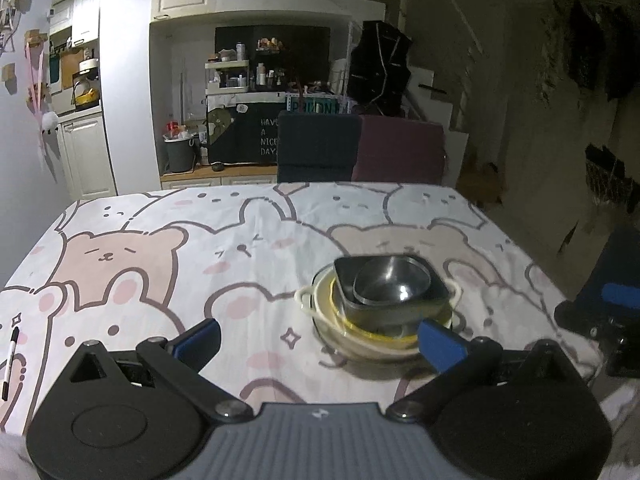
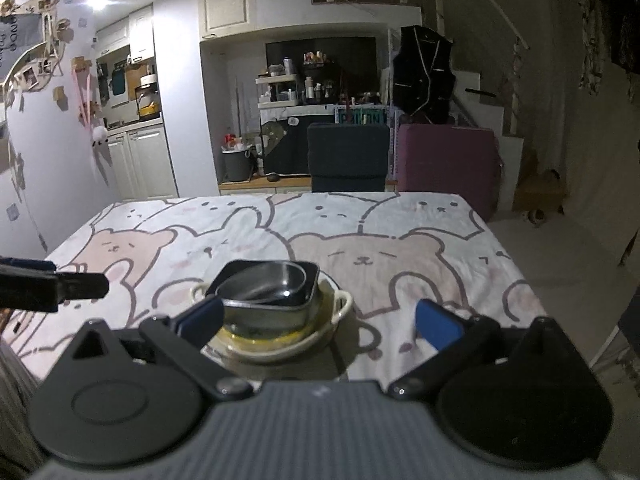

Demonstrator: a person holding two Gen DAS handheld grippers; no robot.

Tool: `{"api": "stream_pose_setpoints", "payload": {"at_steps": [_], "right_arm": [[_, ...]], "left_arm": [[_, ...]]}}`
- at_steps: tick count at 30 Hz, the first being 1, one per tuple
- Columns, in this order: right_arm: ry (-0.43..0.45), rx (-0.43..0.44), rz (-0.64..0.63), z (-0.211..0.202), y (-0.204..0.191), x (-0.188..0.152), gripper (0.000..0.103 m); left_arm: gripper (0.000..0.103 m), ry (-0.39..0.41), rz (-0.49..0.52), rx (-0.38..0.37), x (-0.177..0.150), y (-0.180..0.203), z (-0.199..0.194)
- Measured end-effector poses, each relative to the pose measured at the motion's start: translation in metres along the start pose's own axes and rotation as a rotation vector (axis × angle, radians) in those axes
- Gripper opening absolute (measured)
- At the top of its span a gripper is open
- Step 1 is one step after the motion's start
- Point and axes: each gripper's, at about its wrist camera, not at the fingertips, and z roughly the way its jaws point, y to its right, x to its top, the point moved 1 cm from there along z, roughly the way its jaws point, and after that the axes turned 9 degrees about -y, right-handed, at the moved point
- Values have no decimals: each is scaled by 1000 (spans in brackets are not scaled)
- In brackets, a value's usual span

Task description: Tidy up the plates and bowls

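Observation:
A stack of dishes stands on the bear-print tablecloth [image 1: 168, 264]. A round steel bowl [image 1: 390, 280] sits in a dark square bowl [image 1: 348, 270], which sits in a cream two-handled dish [image 1: 306, 296] on a pale plate [image 1: 360, 346]. The stack also shows in the right wrist view, with the steel bowl [image 2: 264, 284] on top and the cream dish [image 2: 344, 300] below. My left gripper [image 1: 320, 338] is open and empty, left of and in front of the stack. My right gripper [image 2: 320, 320] is open and empty, with the stack near its left finger.
A black pen [image 1: 10, 360] lies at the table's left edge. A dark chair [image 1: 318, 146] and a purple chair [image 1: 402, 148] stand behind the table's far edge. The right gripper shows at the right edge of the left wrist view [image 1: 600, 316].

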Motion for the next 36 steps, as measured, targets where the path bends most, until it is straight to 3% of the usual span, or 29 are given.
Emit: {"api": "stream_pose_setpoints", "payload": {"at_steps": [17, 36], "right_arm": [[46, -10, -58, 3, -12, -25, 103], [64, -27, -87, 5, -14, -30, 103]], "left_arm": [[103, 52, -3, 39, -44, -9, -8], [103, 61, 6, 26, -51, -7, -7]]}}
